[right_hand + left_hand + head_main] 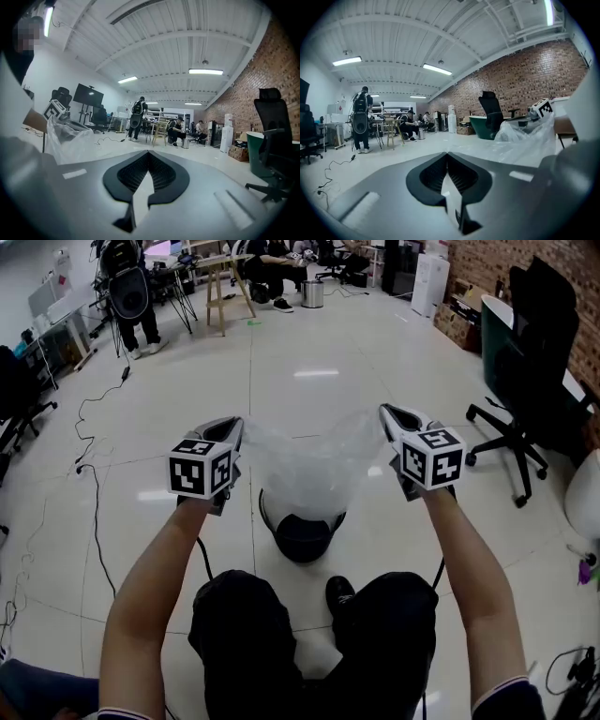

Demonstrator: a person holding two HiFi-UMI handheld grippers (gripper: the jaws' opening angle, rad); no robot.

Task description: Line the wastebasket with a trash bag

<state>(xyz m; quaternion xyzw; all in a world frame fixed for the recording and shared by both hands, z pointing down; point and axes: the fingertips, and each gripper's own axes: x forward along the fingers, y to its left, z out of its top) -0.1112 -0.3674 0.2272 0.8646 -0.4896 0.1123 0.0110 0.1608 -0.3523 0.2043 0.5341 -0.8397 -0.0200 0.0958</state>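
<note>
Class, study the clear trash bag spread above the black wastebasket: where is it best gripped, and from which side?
Grip the trash bag at its open rim, at two opposite points, from the outer left and right, as the left hand-held gripper and right hand-held gripper do. Stretched so, the limp film's mouth is likely held wide while its closed end hangs toward the wastebasket.

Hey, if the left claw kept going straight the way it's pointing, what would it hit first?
The way looks free: only open floor ahead of the left claw, until the far-off stool and seated people, roughly.
</note>
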